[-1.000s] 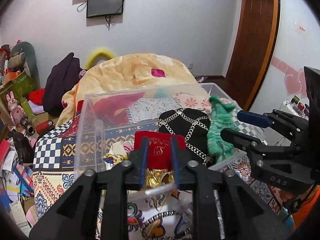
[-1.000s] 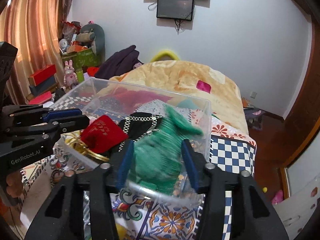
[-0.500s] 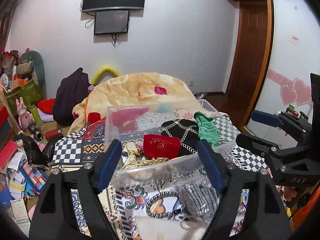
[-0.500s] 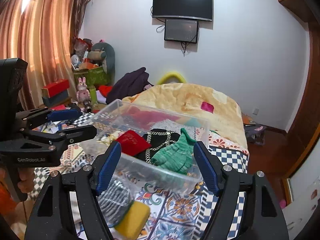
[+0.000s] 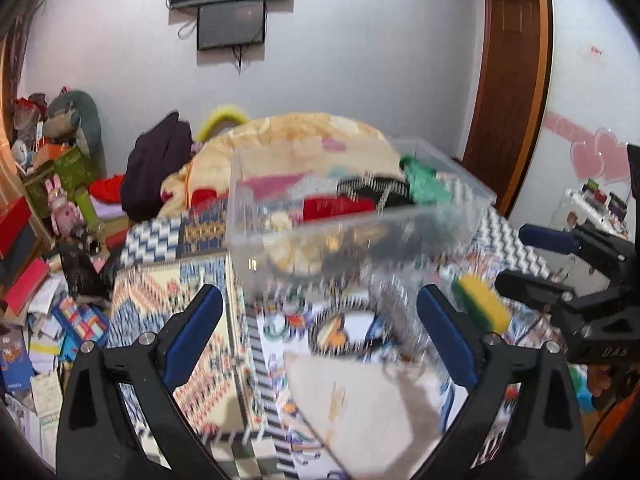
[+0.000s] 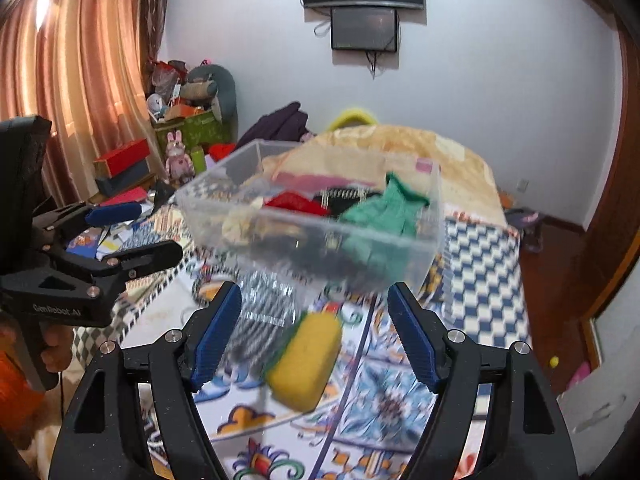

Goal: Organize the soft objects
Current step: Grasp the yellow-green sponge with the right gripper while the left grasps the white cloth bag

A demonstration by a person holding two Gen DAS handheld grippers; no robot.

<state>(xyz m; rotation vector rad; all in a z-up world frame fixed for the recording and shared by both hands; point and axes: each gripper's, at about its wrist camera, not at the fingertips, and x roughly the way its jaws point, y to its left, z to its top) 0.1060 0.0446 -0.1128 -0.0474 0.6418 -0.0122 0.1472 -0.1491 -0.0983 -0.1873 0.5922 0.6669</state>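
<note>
Both grippers, left gripper [image 5: 320, 334] and right gripper [image 6: 314, 336], wide open, empty. Yellow sponge [image 6: 304, 362] near clear bin [image 6: 416, 258]: light, compressible; pinch across the short sides.

Even, fairly bright indoor light in both views. Warm orange daylight glows through curtains [image 6: 80, 72] at upper left of right wrist frame, small overexposed spot near top-left corner. White wall [image 5: 360, 60] lit flat, slightly bluish. Strong motion blur mid-frame: clear plastic bin [image 5: 360, 216], its contents and patterned cloth [image 6: 380, 392] smeared. Black gripper frames at bottom sharp. Fisheye bends door frame [image 5: 536, 80]; dark vignette in corners.
</note>
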